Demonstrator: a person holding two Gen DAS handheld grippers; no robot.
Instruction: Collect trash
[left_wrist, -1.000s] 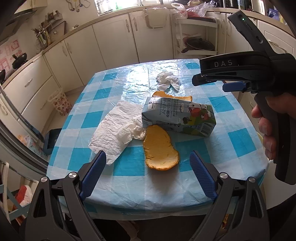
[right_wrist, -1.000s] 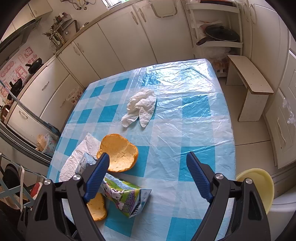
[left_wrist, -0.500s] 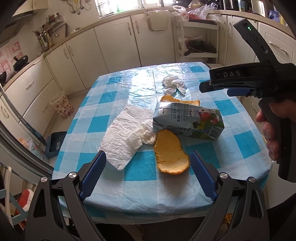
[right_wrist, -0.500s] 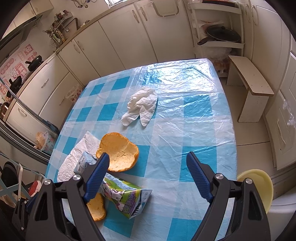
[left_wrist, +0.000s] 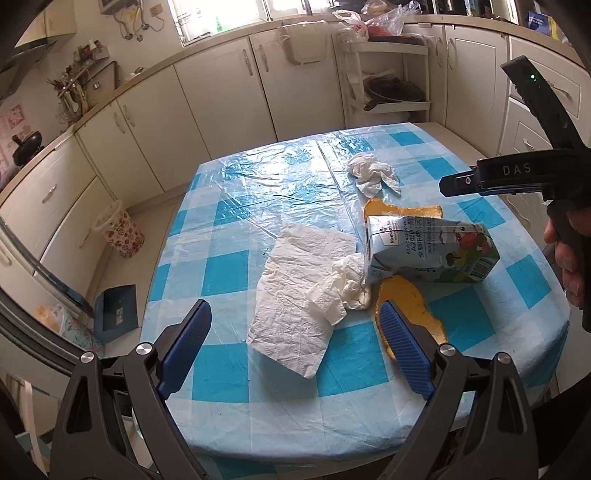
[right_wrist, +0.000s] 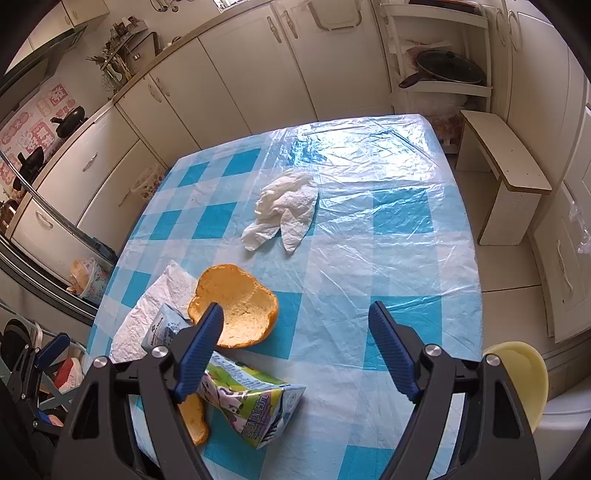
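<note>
Above table (right_wrist: 388, 229), right gripper (right_wrist: 295, 332) closing, empty

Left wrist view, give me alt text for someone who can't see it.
A blue-checked table holds trash: a flattened milk carton, paper towel, crumpled tissue and two orange peels. The open left gripper hovers at its near edge, empty.

Left gripper (left_wrist: 295, 339): jaws wide apart, nothing between them, above the near edge of the checked table (left_wrist: 229, 269). Just ahead lies a white paper towel (left_wrist: 295, 295); ahead-right a flattened milk carton (left_wrist: 428, 247) between two orange peels (left_wrist: 406, 310). Farther ahead, a crumpled tissue (left_wrist: 373, 173); at far right, the right gripper (left_wrist: 491, 181), side-on.
</note>
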